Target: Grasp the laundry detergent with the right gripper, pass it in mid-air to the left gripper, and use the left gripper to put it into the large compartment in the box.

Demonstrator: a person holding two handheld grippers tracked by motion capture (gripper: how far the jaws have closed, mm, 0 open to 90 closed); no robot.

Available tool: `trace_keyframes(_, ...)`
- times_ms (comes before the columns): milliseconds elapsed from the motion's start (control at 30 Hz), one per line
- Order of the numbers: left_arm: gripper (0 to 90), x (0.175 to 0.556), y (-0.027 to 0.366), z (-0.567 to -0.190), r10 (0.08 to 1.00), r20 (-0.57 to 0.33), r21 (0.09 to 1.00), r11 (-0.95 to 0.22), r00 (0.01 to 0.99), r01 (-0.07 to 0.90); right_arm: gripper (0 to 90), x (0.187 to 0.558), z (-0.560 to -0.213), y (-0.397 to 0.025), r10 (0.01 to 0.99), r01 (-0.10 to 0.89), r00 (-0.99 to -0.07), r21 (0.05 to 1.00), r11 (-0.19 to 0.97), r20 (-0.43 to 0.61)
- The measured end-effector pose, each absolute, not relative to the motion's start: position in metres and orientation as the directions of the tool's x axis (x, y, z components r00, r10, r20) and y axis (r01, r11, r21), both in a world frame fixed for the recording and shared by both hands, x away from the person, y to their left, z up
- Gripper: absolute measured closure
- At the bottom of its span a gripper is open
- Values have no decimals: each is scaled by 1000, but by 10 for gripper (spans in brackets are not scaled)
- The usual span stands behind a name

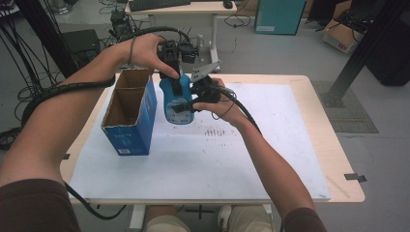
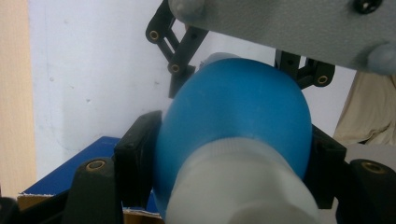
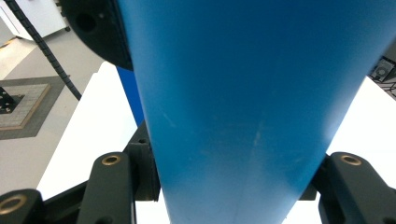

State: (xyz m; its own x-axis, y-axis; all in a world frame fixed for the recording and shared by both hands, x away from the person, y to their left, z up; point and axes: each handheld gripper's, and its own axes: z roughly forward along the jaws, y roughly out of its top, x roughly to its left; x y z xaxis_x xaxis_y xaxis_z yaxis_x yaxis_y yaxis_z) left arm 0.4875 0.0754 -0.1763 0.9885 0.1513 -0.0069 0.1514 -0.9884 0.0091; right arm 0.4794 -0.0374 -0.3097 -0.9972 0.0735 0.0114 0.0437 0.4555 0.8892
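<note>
A blue bottle with a white cap hangs above the table, beside an open blue cardboard box. My left gripper comes down from above and is shut on the bottle's upper part, just below the cap; its pads press both sides of the bottle. My right gripper reaches in from the right and is shut across the bottle's body. In the left gripper view the right gripper's grey plate and black links show past the bottle.
The box stands upright at the left of the white sheet that covers the wooden table. Its top flaps are open and its inside looks empty. Cables trail from both grippers. Desks, boxes and cables lie on the floor beyond.
</note>
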Motion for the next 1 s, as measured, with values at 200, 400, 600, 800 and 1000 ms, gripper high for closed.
trace_keyframes(200,347,486,74,-177,148,-6,-5,-989,989,147,423,479,-310,-37,65,45,-998,889,456,17)
trace_keyframes(400,349,485,74,-176,143,-3,-11,-990,990,143,419,479,-310,-37,54,39,-998,888,459,16)
trace_keyframes(600,350,483,74,-174,150,2,-3,-989,989,150,418,479,-309,-38,53,34,-999,892,451,12)
trace_keyframes(800,351,484,74,-174,145,-2,-6,-989,989,145,417,479,-309,-38,52,37,-999,890,454,15)
trace_keyframes(1000,352,484,74,-174,147,-2,-5,-989,989,147,415,479,-309,-38,51,37,-999,891,452,16)
